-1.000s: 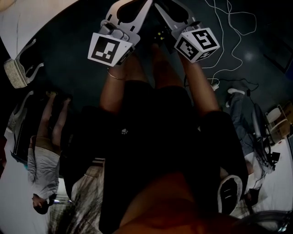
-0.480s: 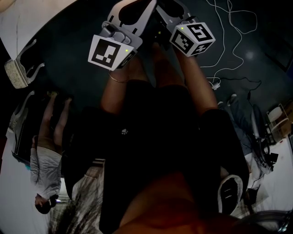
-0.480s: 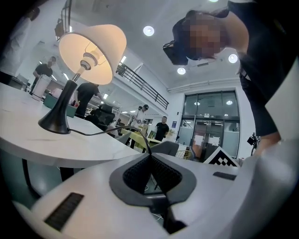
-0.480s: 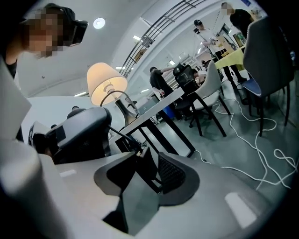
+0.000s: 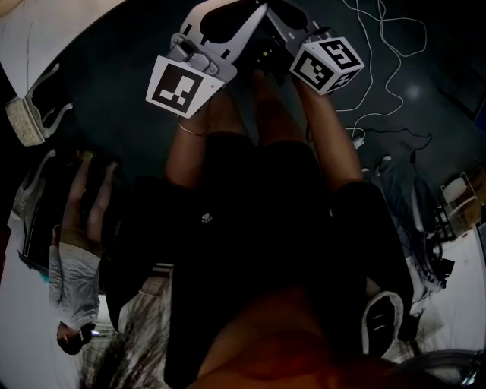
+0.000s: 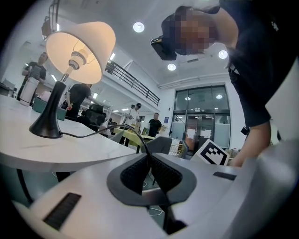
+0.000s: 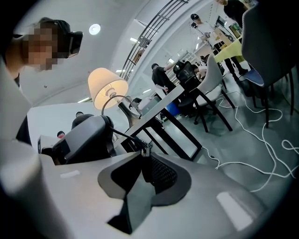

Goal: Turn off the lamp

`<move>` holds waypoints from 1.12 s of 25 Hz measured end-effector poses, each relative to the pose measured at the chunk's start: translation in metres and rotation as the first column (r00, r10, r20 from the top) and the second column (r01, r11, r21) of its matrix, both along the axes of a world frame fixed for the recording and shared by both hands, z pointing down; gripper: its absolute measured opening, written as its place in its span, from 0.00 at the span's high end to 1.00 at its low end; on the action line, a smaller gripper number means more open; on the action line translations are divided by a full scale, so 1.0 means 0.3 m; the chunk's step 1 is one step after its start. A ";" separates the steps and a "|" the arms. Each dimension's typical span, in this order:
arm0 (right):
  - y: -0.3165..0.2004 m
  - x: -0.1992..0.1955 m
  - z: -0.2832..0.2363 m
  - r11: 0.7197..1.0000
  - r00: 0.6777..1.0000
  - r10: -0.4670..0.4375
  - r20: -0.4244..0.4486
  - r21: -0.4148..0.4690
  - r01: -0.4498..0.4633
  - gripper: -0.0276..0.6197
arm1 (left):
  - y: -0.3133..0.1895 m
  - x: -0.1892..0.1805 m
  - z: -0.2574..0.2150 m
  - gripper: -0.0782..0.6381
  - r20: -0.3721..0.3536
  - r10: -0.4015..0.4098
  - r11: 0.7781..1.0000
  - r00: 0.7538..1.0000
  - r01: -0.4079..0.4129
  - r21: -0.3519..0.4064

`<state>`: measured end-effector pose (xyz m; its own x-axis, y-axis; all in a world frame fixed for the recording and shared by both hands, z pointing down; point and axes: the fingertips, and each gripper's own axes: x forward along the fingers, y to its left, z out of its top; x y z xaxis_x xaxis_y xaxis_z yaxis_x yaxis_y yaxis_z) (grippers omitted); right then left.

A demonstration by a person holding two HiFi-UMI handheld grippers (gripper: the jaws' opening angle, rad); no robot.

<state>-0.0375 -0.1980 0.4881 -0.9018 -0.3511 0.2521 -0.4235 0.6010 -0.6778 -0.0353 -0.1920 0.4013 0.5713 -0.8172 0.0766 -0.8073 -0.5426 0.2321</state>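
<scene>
The lamp (image 6: 79,49) stands lit on a white table (image 6: 70,154), cream shade on a black stem and base; it also glows in the right gripper view (image 7: 107,88). Its black cord (image 6: 93,133) arcs from the base into my left gripper (image 6: 148,156), which is shut on it. The cord runs on to my right gripper (image 7: 144,151), whose jaws are closing, the pads pinching a small switch piece (image 7: 146,148) on the cord. In the head view both grippers sit side by side at the top, left (image 5: 254,14) and right (image 5: 267,15).
Black table legs (image 7: 177,135) and white cables (image 7: 261,140) on the floor lie beyond the right gripper. Chairs (image 7: 210,88) and people stand further back in the hall. A seated person (image 5: 76,251) and a spare gripper (image 5: 30,114) are at the left.
Both grippers have edged a little toward the top of the head view, staying close together. The right gripper's marker cube has rolled slightly.
</scene>
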 end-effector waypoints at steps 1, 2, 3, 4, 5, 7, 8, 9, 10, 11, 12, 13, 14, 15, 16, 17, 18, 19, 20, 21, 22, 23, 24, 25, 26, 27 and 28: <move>-0.003 0.007 0.004 1.000 1.000 0.004 0.011 -0.012 -0.004 0.86 | 0.001 0.006 0.007 0.87 0.013 0.007 1.000 1.000 -0.007 0.000; -0.007 0.015 0.007 1.000 1.000 0.012 0.025 -0.029 -0.011 0.86 | 0.002 0.010 0.015 0.87 0.027 0.010 1.000 1.000 -0.010 0.001; -0.013 0.024 0.008 0.999 0.999 0.023 0.042 -0.049 -0.021 0.86 | 0.004 0.014 0.025 0.87 0.041 0.010 1.000 0.999 -0.010 0.000; -0.019 0.033 0.007 0.997 0.998 0.035 0.060 -0.069 -0.030 0.86 | 0.006 0.017 0.037 0.87 0.052 0.011 1.000 0.999 -0.011 -0.005; -0.024 0.041 0.006 0.996 0.996 0.042 0.076 -0.084 -0.035 0.86 | 0.007 0.020 0.049 0.86 0.060 0.012 1.000 0.998 -0.011 -0.011; -0.030 0.051 -0.001 0.995 0.994 0.043 0.096 -0.098 -0.033 0.86 | 0.009 0.020 0.068 0.83 0.068 0.012 1.000 0.998 -0.010 -0.025; -0.031 0.055 -0.006 0.994 0.993 0.042 0.107 -0.101 -0.031 0.86 | 0.010 0.018 0.077 0.82 0.073 0.011 1.000 0.997 -0.009 -0.030; -0.033 0.060 -0.013 0.994 0.992 0.042 0.122 -0.107 -0.029 0.86 | 0.011 0.015 0.086 0.81 0.081 0.011 0.999 0.997 -0.008 -0.035; -0.035 0.066 -0.021 0.993 0.989 0.042 0.140 -0.113 -0.026 0.86 | 0.012 0.014 0.097 0.81 0.090 0.012 0.999 0.996 -0.008 -0.040; -0.038 0.074 -0.030 0.993 0.986 0.041 0.159 -0.119 -0.022 0.86 | 0.012 0.014 0.108 0.80 0.098 0.014 0.999 0.995 -0.010 -0.045; -0.040 0.083 -0.039 0.992 0.983 0.040 0.181 -0.125 -0.017 0.86 | 0.012 0.015 0.120 0.80 0.103 0.019 0.999 0.995 -0.014 -0.050; -0.043 0.092 -0.048 0.991 0.978 0.040 0.202 -0.131 -0.013 0.86 | 0.013 0.017 0.131 0.80 0.107 0.025 0.998 0.994 -0.020 -0.053; -0.045 0.101 -0.057 0.990 0.974 0.041 0.224 -0.138 -0.010 0.86 | 0.016 0.018 0.141 0.79 0.109 0.032 0.998 0.994 -0.026 -0.056; -0.048 0.109 -0.065 0.990 0.969 0.042 0.243 -0.144 -0.007 0.86 | 0.020 0.017 0.150 0.79 0.108 0.037 0.998 0.993 -0.030 -0.060; -0.053 0.118 -0.071 0.989 0.965 0.043 0.259 -0.149 -0.004 0.86 | 0.022 0.015 0.159 0.79 0.104 0.038 0.997 0.994 -0.032 -0.063; -0.062 0.129 -0.074 0.988 0.961 0.043 0.272 -0.153 -0.001 0.86 | 0.019 0.015 0.167 0.79 0.098 0.037 0.997 0.995 -0.031 -0.065; -0.073 0.139 -0.075 0.988 0.959 0.041 0.282 -0.155 0.003 0.86 | 0.013 0.017 0.177 0.78 0.093 0.038 0.997 0.995 -0.032 -0.067; -0.084 0.149 -0.073 0.988 0.956 0.038 0.290 -0.157 0.008 0.86 | 0.006 0.022 0.188 0.78 0.093 0.043 0.997 0.995 -0.036 -0.069; -0.093 0.156 -0.071 0.987 0.954 0.034 0.298 -0.159 0.014 0.86 | 0.000 0.028 0.201 0.78 0.097 0.051 0.996 0.994 -0.045 -0.072; -0.099 0.159 -0.071 0.987 0.951 0.031 0.307 -0.162 0.020 0.86 | -0.003 0.034 0.212 0.77 0.102 0.062 0.996 0.993 -0.055 -0.074; -0.102 0.160 -0.073 0.986 0.948 0.029 0.317 -0.167 0.026 0.86 | -0.003 0.040 0.223 0.77 0.108 0.074 0.995 0.991 -0.066 -0.076; -0.103 0.159 -0.077 0.984 0.944 0.030 0.330 -0.174 0.030 0.86 | -0.001 0.044 0.234 0.77 0.116 0.086 0.994 0.990 -0.077 -0.081; -0.105 0.157 -0.081 0.982 0.938 0.033 0.345 -0.184 0.032 0.86 | 0.001 0.047 0.246 0.77 0.125 0.096 0.993 0.988 -0.086 -0.087; -0.107 0.155 -0.086 0.980 0.931 0.037 0.363 -0.194 0.036 0.86 | 0.004 0.048 0.258 0.77 0.132 0.104 0.991 0.986 -0.092 -0.094; -0.109 0.151 -0.090 0.978 0.924 0.039 0.381 -0.203 0.043 0.86 | 0.006 0.049 0.270 0.76 0.136 0.108 0.990 0.985 -0.094 -0.101; -0.109 0.147 -0.093 0.976 0.917 0.038 0.396 -0.213 0.052 0.86 | 0.006 0.047 0.280 0.76 0.134 0.107 0.990 0.985 -0.093 -0.107; -0.108 0.144 -0.092 0.972 0.911 0.038 0.410 -0.227 0.061 0.86 | 0.006 0.045 0.288 0.76 0.130 0.104 0.990 0.986 -0.090 -0.112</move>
